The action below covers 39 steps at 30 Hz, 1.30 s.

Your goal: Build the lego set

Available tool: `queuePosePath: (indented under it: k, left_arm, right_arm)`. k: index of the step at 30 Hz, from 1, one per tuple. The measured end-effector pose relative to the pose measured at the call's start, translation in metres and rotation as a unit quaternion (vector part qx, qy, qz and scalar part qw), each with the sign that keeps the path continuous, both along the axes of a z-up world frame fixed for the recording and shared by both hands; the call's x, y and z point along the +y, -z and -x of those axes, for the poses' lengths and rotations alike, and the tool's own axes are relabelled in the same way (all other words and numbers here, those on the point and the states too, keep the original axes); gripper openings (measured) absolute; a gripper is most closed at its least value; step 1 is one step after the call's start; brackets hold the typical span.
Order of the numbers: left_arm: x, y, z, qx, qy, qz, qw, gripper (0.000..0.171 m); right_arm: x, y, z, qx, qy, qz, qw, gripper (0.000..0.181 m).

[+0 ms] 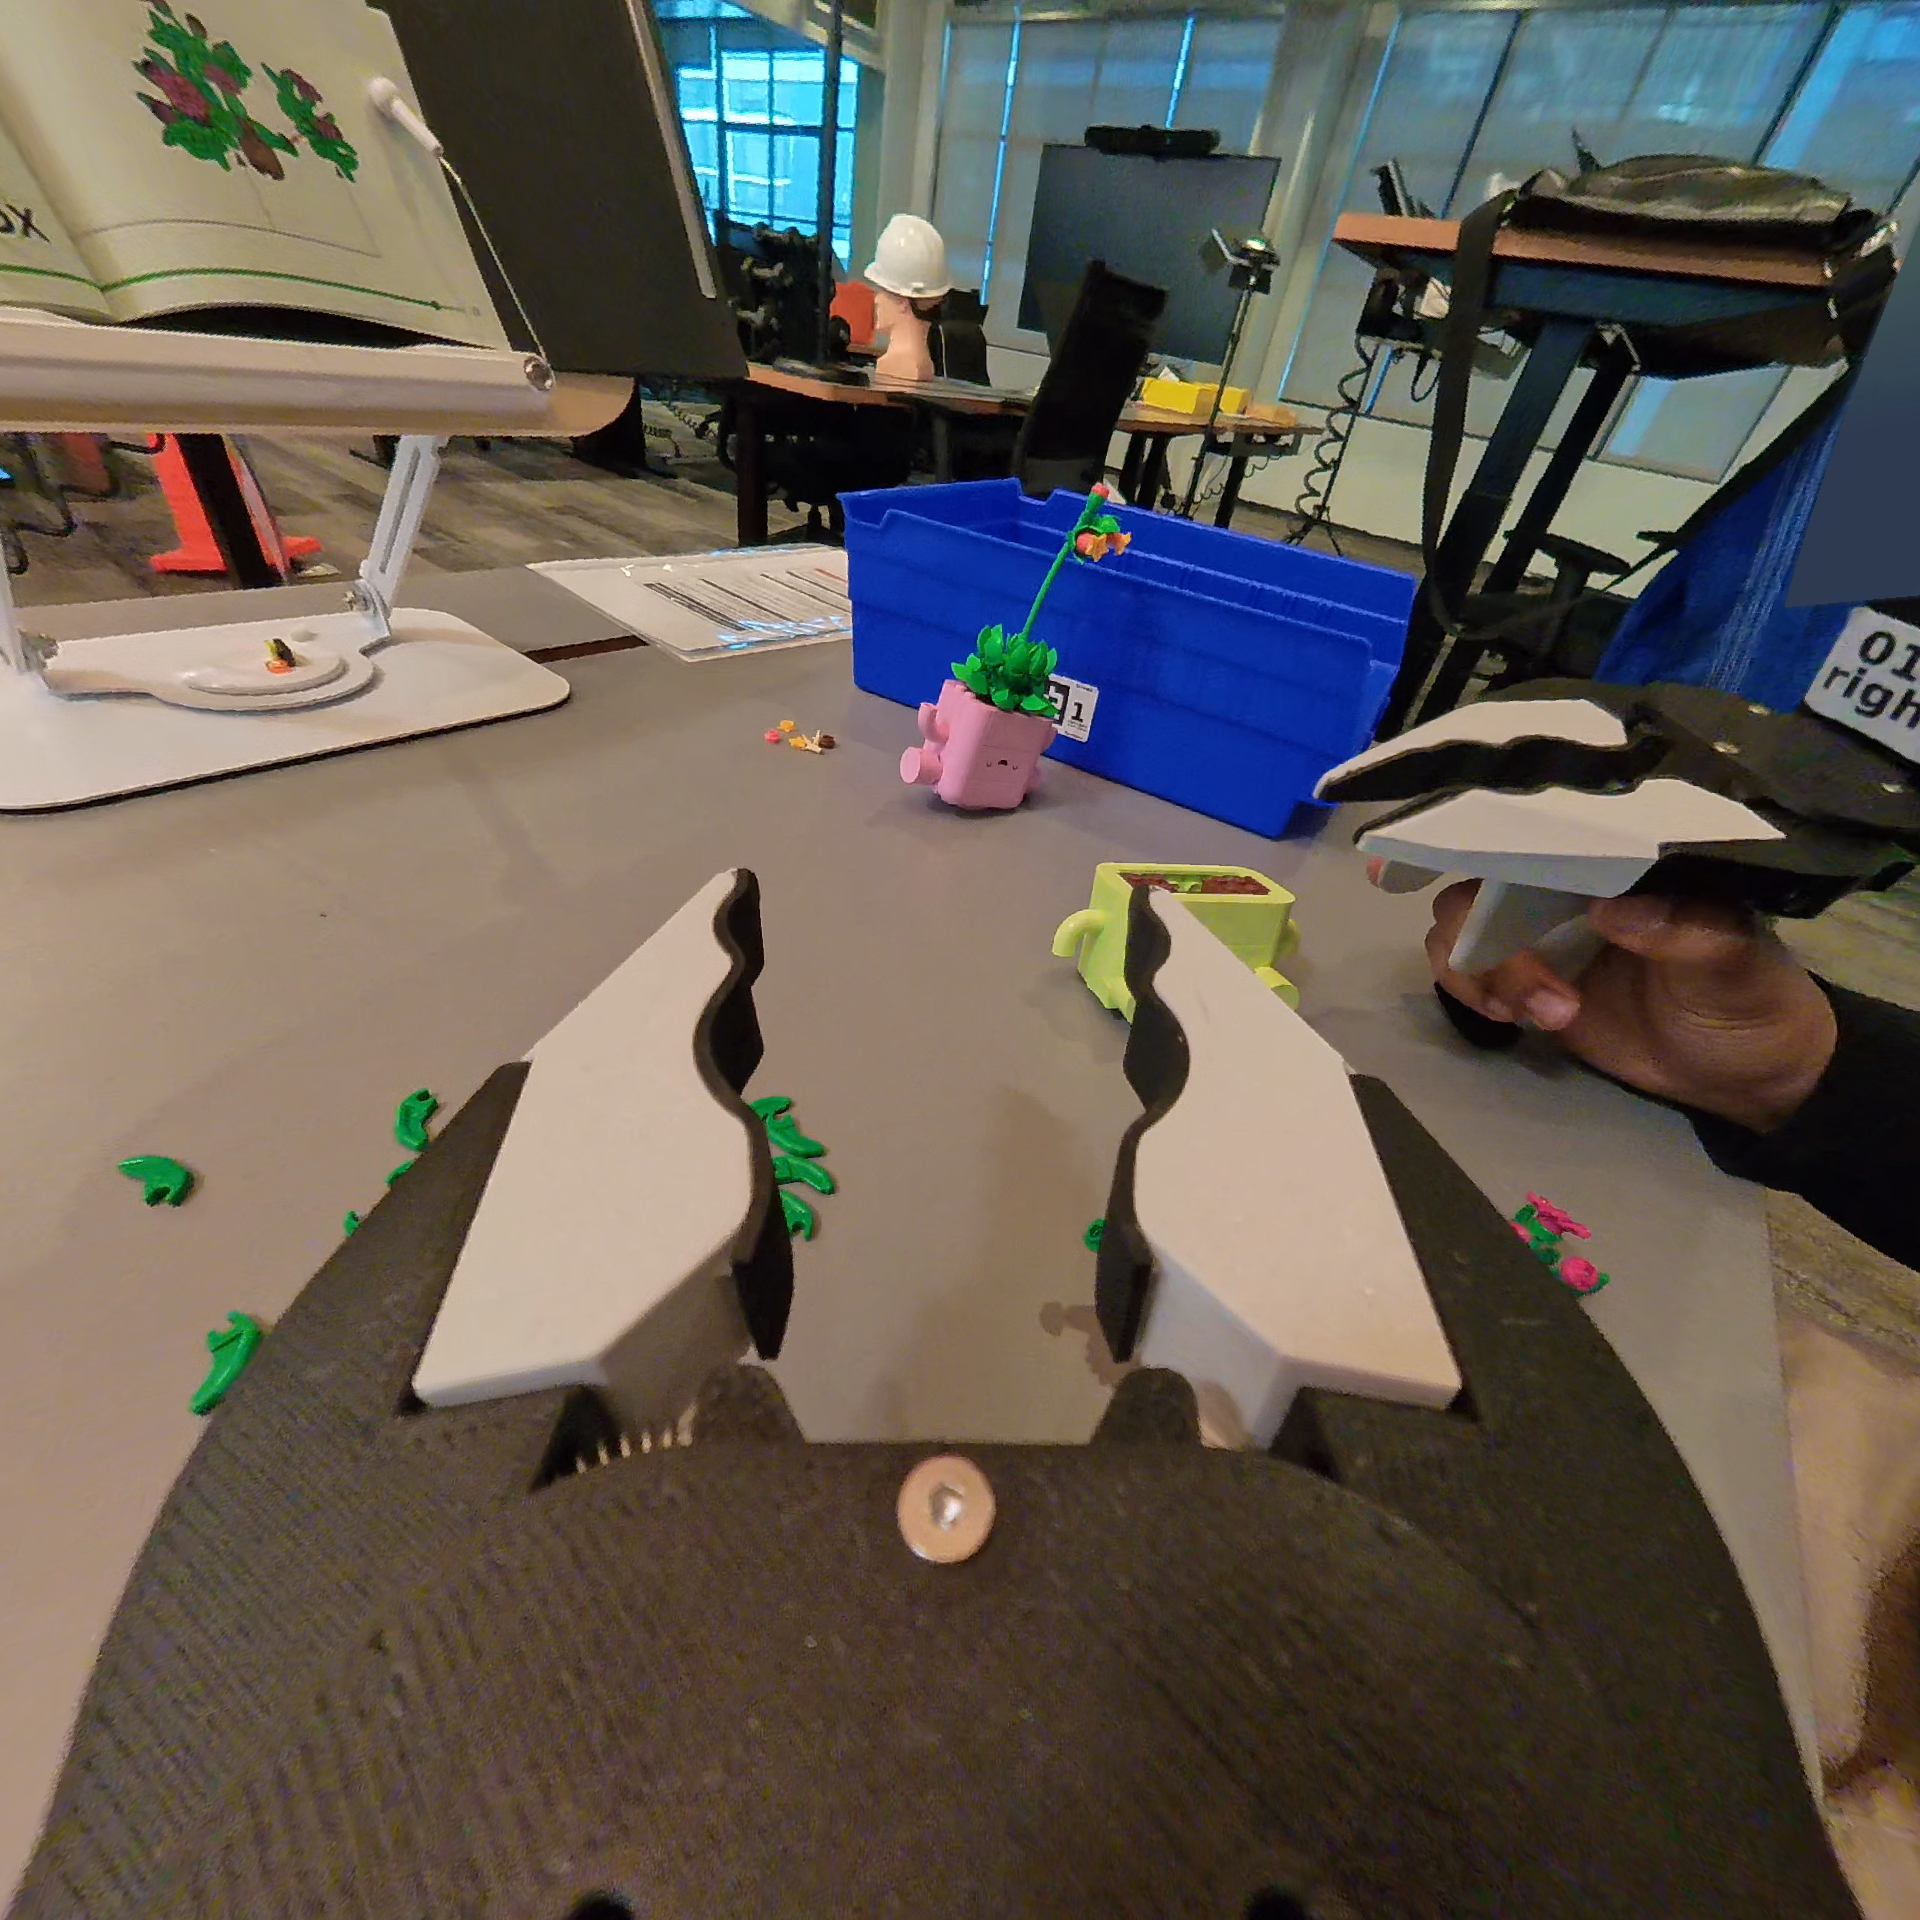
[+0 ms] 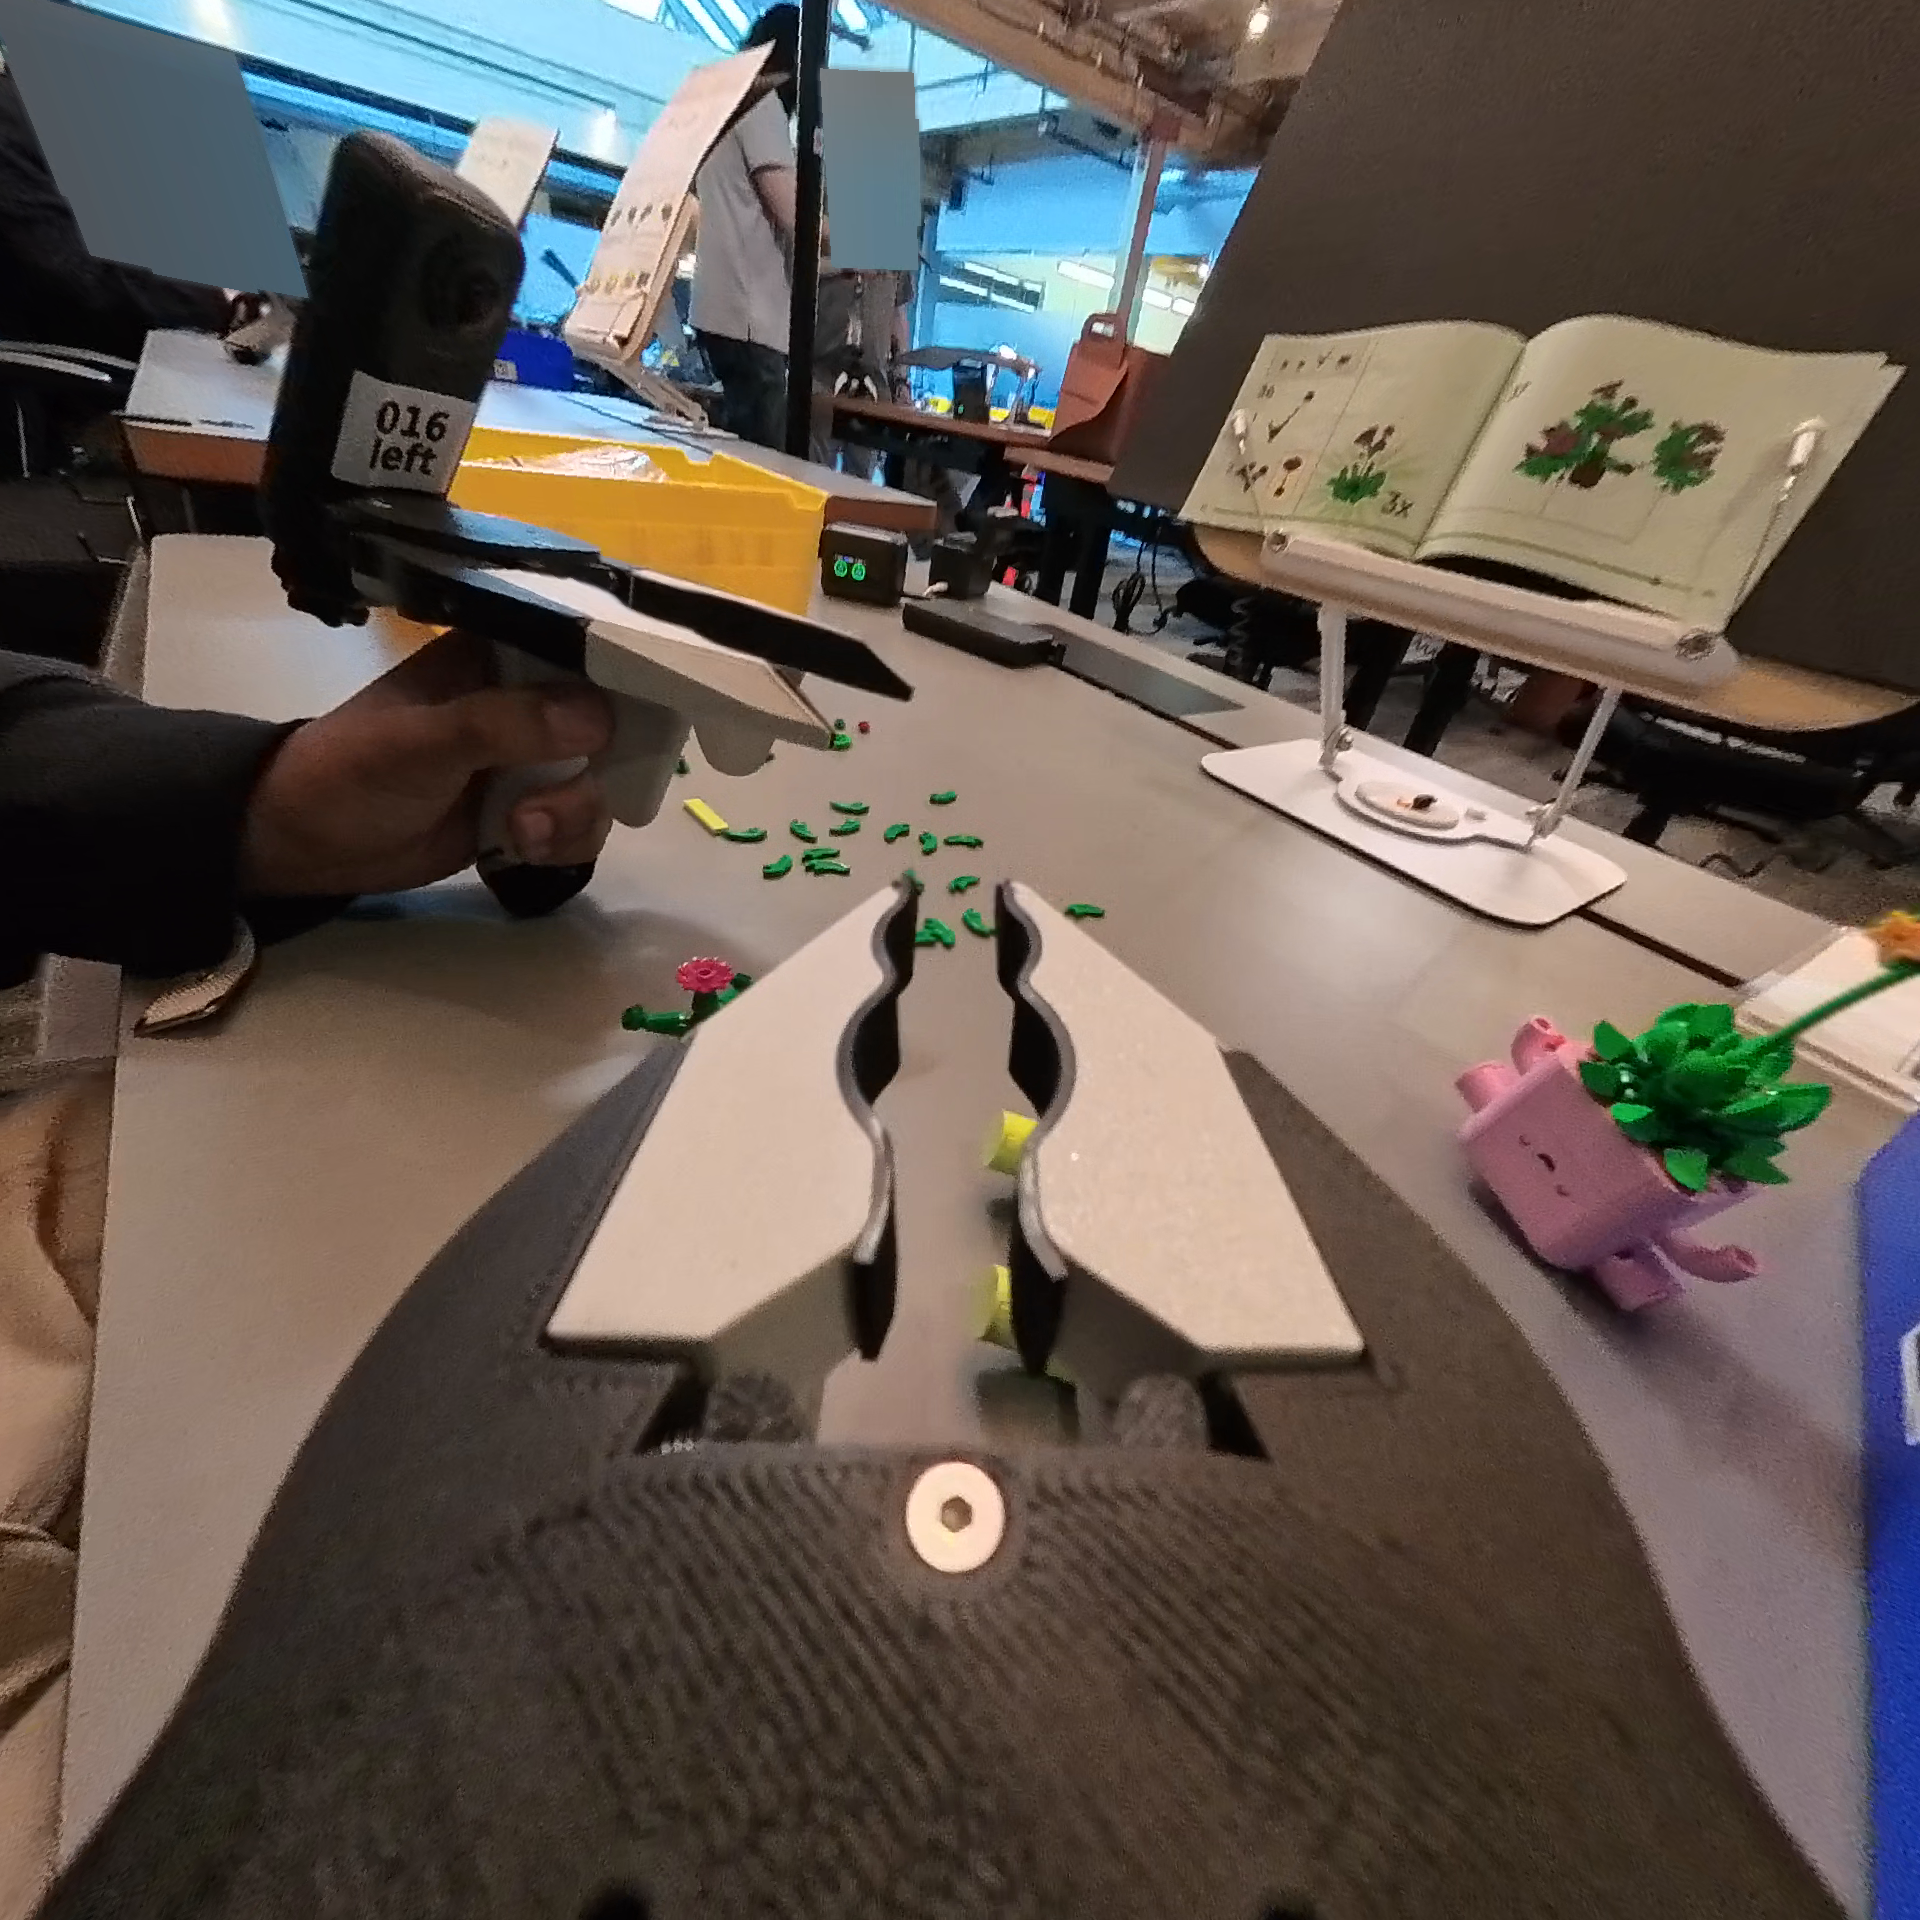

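My left gripper [image 1: 940, 904] is open wide and empty, low over the grey table [image 1: 623, 935]; it also shows in the right wrist view [image 2: 868, 712]. A lime green pot [image 1: 1195, 925] with brown top stands just beyond its right finger. My right gripper [image 2: 956, 899] is open by a narrow gap and holds nothing; bits of the lime pot [image 2: 1008, 1138] show under its right finger. It also shows in the left wrist view [image 1: 1340, 810]. A pink pot with a green plant and long stem [image 1: 982, 738] [image 2: 1600, 1174] lies tilted. Green leaf pieces [image 1: 795, 1143] [image 2: 831, 831] are scattered.
A blue bin [image 1: 1143, 644] stands behind the pink pot. An open instruction book on a white stand [image 1: 208, 187] [image 2: 1558, 447] is at the table's far side. Pink flower pieces [image 1: 1553, 1242] [image 2: 707, 982] and tiny orange pieces [image 1: 800, 738] lie loose. A yellow bin [image 2: 644, 509] stands behind. The lime pot [image 2: 1008, 1138] is about 9 cm from my right fingertips.
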State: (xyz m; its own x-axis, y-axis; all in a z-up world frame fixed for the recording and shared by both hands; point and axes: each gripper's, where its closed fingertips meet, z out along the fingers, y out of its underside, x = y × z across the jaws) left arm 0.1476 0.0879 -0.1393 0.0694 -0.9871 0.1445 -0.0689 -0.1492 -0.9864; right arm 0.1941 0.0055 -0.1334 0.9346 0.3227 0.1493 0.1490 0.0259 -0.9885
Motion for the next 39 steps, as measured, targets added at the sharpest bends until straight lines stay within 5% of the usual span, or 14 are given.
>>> queuePosePath:
  k: [31, 36, 39]
  left_arm:
    - [0.002, -0.003, 0.002, -0.019, -0.003, 0.033, 0.999, 0.074]
    - [0.003, -0.005, 0.004, -0.028, -0.010, 0.029, 0.999, 0.076]
    - [0.003, -0.004, 0.004, -0.025, -0.009, 0.029, 0.999, 0.076]
  right_arm:
    - [0.001, -0.010, -0.011, 0.048, 0.004, -0.019, 0.999, 0.011]
    - [-0.013, -0.041, -0.053, 0.073, 0.115, -0.137, 0.981, 0.041]
    - [-0.017, -0.045, -0.055, 0.100, 0.107, -0.147, 0.978, 0.043]
